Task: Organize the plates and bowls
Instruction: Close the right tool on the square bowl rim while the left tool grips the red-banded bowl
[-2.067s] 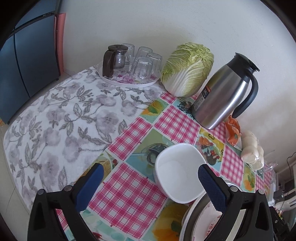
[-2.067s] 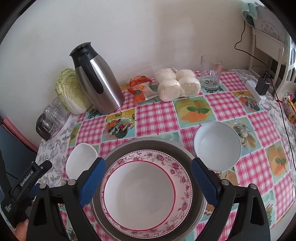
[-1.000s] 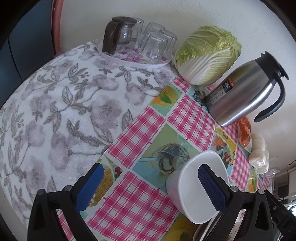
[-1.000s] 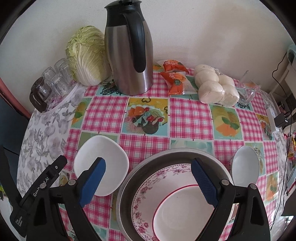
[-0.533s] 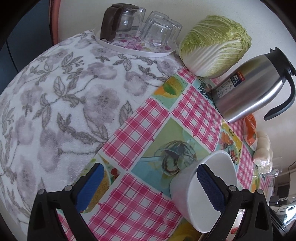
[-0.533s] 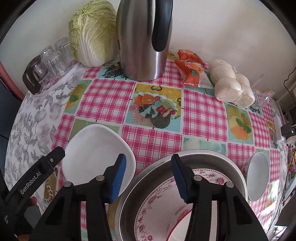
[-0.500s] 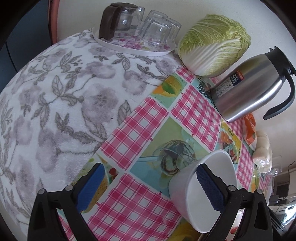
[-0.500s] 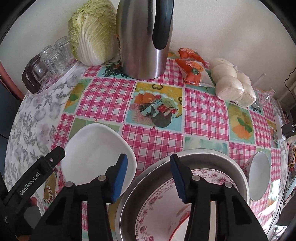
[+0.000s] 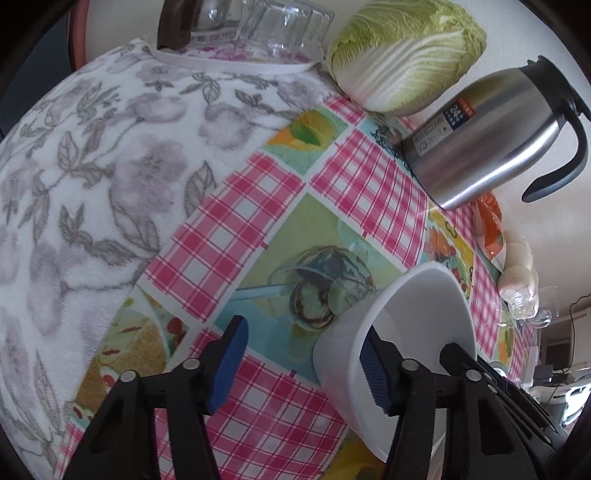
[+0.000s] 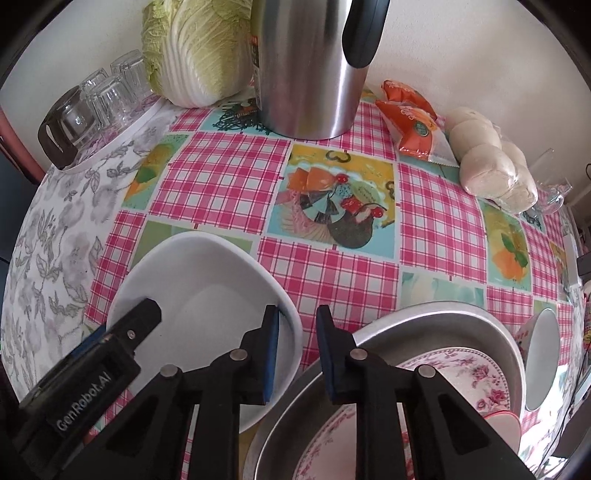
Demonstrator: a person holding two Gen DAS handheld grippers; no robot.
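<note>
A white square bowl (image 9: 413, 314) (image 10: 207, 280) stands on the checked tablecloth. My left gripper (image 9: 301, 365) straddles the bowl's left wall, one blue pad inside and the other outside on the cloth. Its jaws are closing and the outer pad is still clear of the wall. My right gripper (image 10: 297, 350) straddles the bowl's right rim, its jaws closing, with a gap between the rim and the outer pad. Beside the bowl sits a metal basin (image 10: 443, 317) holding a floral plate (image 10: 476, 373). A small white bowl (image 10: 539, 354) stands further right.
At the back stand a steel jug (image 10: 310, 66) (image 9: 491, 140), a cabbage (image 9: 406, 51) (image 10: 199, 51) and a tray of glasses (image 9: 251, 26) (image 10: 96, 99). Orange packets (image 10: 410, 122), bagged buns (image 10: 495, 162) and a glass (image 10: 550, 181) lie at the right. A floral cloth (image 9: 92, 184) covers the table's left part.
Both grippers have sunk towards the white bowl, and both pairs of jaws have narrowed. The right gripper went from wide apart to a narrow gap over the bowl's rim.
</note>
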